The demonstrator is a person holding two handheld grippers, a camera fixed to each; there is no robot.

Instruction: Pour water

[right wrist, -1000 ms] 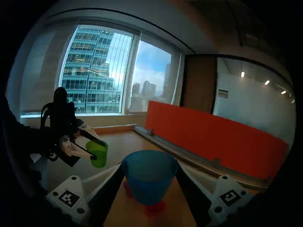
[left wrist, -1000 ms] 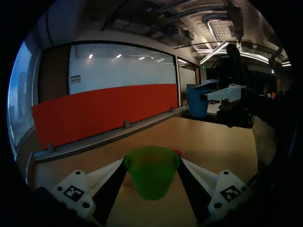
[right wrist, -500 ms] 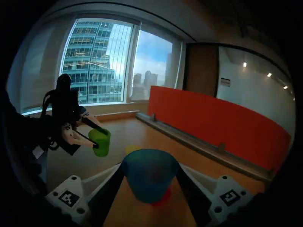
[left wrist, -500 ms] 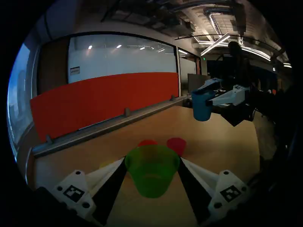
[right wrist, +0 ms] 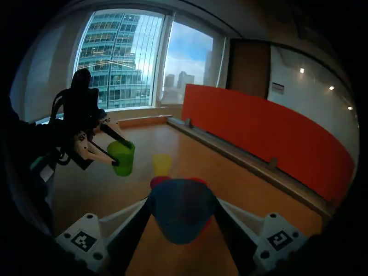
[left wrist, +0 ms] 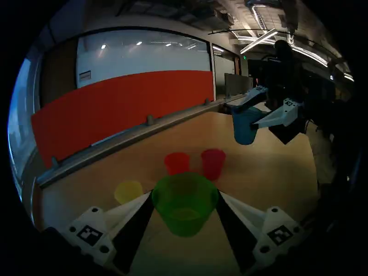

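In the left gripper view, the left gripper (left wrist: 184, 196) has its jaws closed on a translucent green plastic cup (left wrist: 185, 212), held upright above the light wooden table (left wrist: 276, 170). I cannot tell whether the cup holds water. On the table beyond stand a small yellow cup (left wrist: 128, 191), a red cup (left wrist: 177, 163) and a darker red cup (left wrist: 213, 163). Farther off, the right gripper (left wrist: 247, 117) carries a blue plastic cup (left wrist: 244, 129) in the air.

In the right gripper view, the jaws grip the blue cup (right wrist: 181, 214) on both sides, while the green cup (right wrist: 122, 158) hangs well apart to the left. No stream shows. Judging from this, both cups are picked up, and bringing them together and tipping are left to do.
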